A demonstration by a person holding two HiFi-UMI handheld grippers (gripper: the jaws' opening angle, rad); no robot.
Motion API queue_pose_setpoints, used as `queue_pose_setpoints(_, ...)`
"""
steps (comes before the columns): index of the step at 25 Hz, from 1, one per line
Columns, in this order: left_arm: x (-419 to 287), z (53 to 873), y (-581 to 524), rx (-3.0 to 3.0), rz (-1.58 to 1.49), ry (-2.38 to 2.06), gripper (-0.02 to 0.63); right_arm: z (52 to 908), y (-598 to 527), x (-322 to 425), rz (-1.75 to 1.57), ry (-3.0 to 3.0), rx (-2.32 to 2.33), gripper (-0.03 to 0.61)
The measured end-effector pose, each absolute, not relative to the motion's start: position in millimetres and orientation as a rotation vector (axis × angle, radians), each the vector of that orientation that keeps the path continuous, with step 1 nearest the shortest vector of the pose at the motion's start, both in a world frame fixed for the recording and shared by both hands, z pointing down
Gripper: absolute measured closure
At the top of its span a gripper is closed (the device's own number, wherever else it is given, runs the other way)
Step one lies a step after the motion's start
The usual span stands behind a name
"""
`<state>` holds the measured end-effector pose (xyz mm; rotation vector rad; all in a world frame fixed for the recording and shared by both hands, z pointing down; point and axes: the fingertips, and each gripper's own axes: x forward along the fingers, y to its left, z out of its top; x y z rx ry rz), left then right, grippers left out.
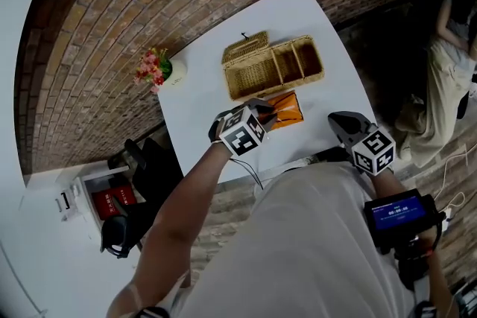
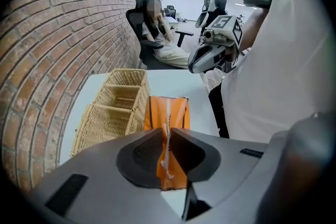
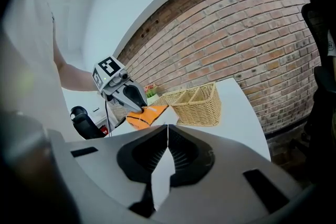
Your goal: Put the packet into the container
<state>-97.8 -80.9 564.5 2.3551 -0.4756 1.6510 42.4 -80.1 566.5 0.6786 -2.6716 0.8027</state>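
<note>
Left gripper view: orange packet (image 2: 176, 113) in left tool (image 2: 167, 131).

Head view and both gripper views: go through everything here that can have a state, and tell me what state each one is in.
Left hand-held gripper: shut on the packet's seam.
Right hand-held gripper: shut, nothing between its jaws.
Orange packet: sealed, outside the basket, right beside it.
Wicker basket: open on top, the compartments that show are empty.
Flower pot: upright at the table's corner.
</note>
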Motion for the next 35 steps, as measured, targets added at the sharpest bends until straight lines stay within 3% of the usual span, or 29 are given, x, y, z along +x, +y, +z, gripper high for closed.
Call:
queue_pose_setpoints(22, -166, 492, -120, 2.362, 1.598, -0.732, 0.566, 572, -95, 18, 0.802, -2.697, 0.553, 0.566)
queue_pose_setpoints(35, -185, 501, -171, 2.414, 1.674, -0.723, 0.571, 575, -103, 24, 0.821, -2.676, 0.597, 0.566)
